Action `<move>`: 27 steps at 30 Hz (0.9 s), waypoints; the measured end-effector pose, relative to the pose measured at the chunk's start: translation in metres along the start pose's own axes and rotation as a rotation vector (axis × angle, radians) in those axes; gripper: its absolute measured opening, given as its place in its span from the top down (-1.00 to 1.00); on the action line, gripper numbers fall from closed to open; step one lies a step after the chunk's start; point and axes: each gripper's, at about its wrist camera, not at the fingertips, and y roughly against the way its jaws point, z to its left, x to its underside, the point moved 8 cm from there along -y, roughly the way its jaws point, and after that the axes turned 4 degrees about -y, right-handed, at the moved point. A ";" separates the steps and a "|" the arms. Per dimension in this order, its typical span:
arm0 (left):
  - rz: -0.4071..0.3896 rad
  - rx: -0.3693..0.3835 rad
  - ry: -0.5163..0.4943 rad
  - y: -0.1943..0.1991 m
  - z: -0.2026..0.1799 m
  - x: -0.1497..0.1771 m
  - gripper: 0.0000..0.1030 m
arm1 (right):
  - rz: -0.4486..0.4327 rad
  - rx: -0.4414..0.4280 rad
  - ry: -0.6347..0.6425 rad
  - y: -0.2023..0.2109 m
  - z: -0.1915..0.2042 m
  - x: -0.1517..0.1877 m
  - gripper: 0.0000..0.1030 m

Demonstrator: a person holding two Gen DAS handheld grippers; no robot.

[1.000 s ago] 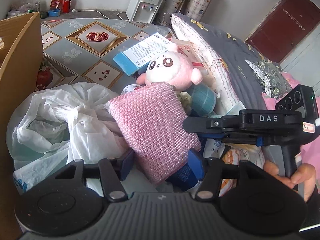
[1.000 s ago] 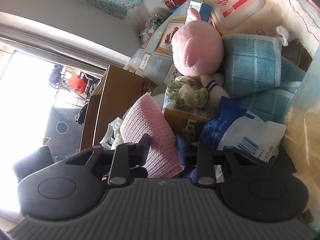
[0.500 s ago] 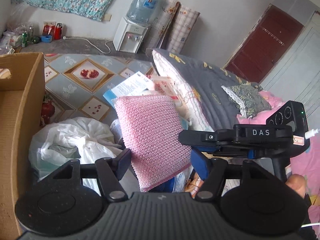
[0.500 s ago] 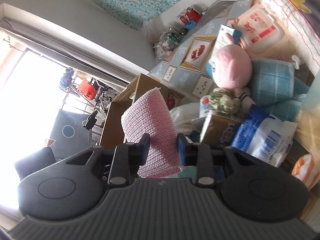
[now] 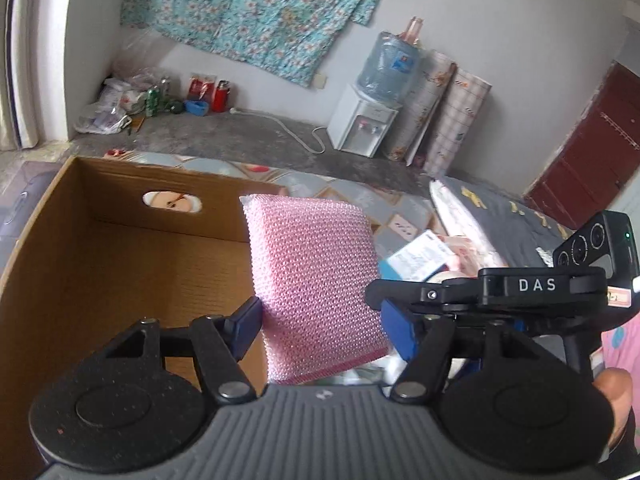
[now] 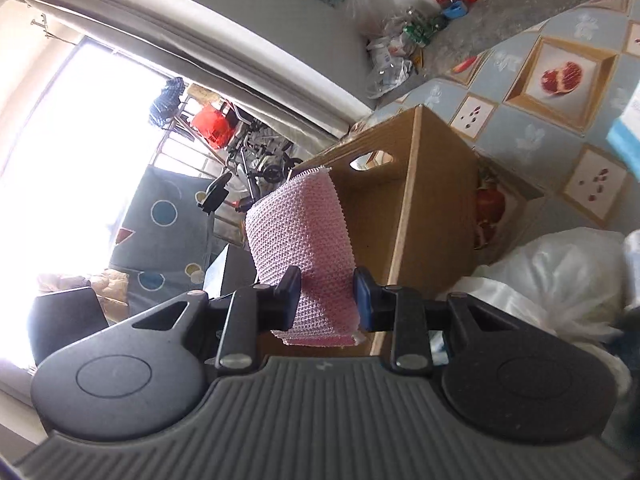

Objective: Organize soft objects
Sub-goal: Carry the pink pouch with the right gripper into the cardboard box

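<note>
One pink knitted sponge pad (image 5: 316, 292), held off the floor, upright. Right gripper (image 6: 327, 300) has its jaws clenched on the pad's lower part; pads press both narrow sides. In the left wrist view the left gripper (image 5: 320, 324) straddles the same pad: the pad at 9 o'clock sits against the knit, the one at 3 o'clock looks just clear, so the jaws read as released, not squeezing.

One cardboard box (image 5: 120, 264), open-topped, at 9 o'clock of the pad; one oval hand-hole seen in each view.

Left wrist view only: one water dispenser (image 5: 366, 128) with one blue bottle at 12 o'clock, two rolled mats (image 5: 444, 116) beside it, patterned teal cloth (image 5: 256, 8) on the wall, dark red door (image 5: 596, 168) at 2 o'clock, the right gripper's body from the side, fingertip of a hand (image 5: 612, 390) on its handle.

Right wrist view only: bright window (image 6: 72, 128) at 10 o'clock, one white plastic bag (image 6: 552, 276) at 3 o'clock, pomegranate-print floor mat (image 6: 560, 76).

Writing: "DAS" on the right gripper's body. Other labels too small to read.
</note>
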 end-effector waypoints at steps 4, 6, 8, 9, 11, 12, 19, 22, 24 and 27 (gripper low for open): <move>0.096 -0.016 0.041 -0.030 0.055 -0.015 -0.24 | 0.034 0.043 -0.003 -0.059 0.004 -0.014 0.44; 0.152 -0.008 0.069 -0.050 0.079 -0.017 -0.21 | 0.041 0.087 0.021 -0.079 0.004 -0.020 0.44; 0.193 0.011 0.095 -0.068 0.099 -0.018 -0.21 | 0.044 0.132 0.051 -0.093 0.001 -0.024 0.43; 0.221 0.018 0.118 -0.079 0.109 -0.016 -0.21 | 0.047 0.148 0.063 -0.097 0.000 -0.026 0.44; 0.264 0.019 0.146 -0.099 0.122 -0.013 -0.21 | 0.055 0.161 0.070 -0.102 -0.004 -0.029 0.44; 0.290 0.008 0.155 -0.109 0.129 -0.010 -0.21 | 0.057 0.165 0.070 -0.103 -0.006 -0.030 0.44; 0.390 -0.068 0.148 -0.147 0.144 0.007 -0.19 | 0.026 0.155 0.071 -0.088 -0.019 -0.040 0.44; 0.398 -0.090 0.137 -0.153 0.145 0.007 -0.15 | 0.006 0.148 0.081 -0.073 -0.022 -0.042 0.44; 0.408 -0.112 0.128 -0.157 0.146 0.006 -0.13 | 0.000 0.145 0.081 -0.064 -0.025 -0.041 0.44; 0.415 -0.115 0.162 -0.155 0.151 0.004 -0.13 | -0.006 0.136 0.075 -0.054 -0.027 -0.040 0.44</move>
